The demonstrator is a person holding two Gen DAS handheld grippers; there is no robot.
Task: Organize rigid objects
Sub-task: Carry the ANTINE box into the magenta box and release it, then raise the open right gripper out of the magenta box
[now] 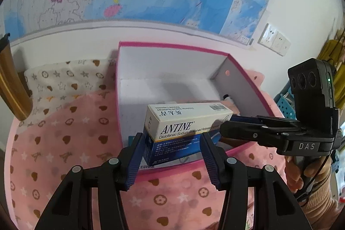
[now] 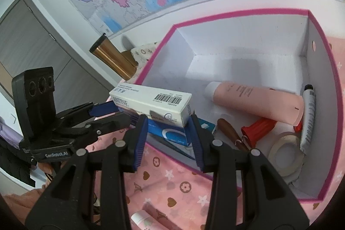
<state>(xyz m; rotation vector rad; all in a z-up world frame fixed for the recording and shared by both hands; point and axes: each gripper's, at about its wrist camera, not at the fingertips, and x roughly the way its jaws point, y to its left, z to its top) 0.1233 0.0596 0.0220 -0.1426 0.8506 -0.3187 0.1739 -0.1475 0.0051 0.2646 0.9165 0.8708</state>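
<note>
Right now the white-and-blue ANTINE medicine carton (image 1: pixel 183 122) sits level at the near left corner of the pink-rimmed white cardboard box (image 1: pixel 172 46), above the rim. Its long axis runs crosswise to both sets of fingers, roughly along the box's near wall.

- Left gripper (image 1: pixel 171 137): fingers stand moderately apart. One pad is at the carton's short end. The other overlaps the long printed face, so the carton is longer than your gap. I cannot tell if either pad bears on it.
- Right gripper (image 2: pixel 168 120): it comes in from the opposite side with a similar spread and meets the barcode end. One finger is just beside that end face and the other crosses in front of the long side. Contact is unclear here too.
- Both tools are about equally near, one at each end. From these views I cannot tell which one carries the carton, or whether it rests on the blue carton (image 2: pixel 172 135) directly under it.

Deeper in the box, to the right, lie a pink tube (image 2: pixel 254 102) and a pale tape roll (image 2: pixel 284 152), well apart from the carton. The white floor behind the carton looks bare.

My judgement: the placement depends on keeping the long axis parallel to the near wall as the carton goes down, so that it clears the rim.
</note>
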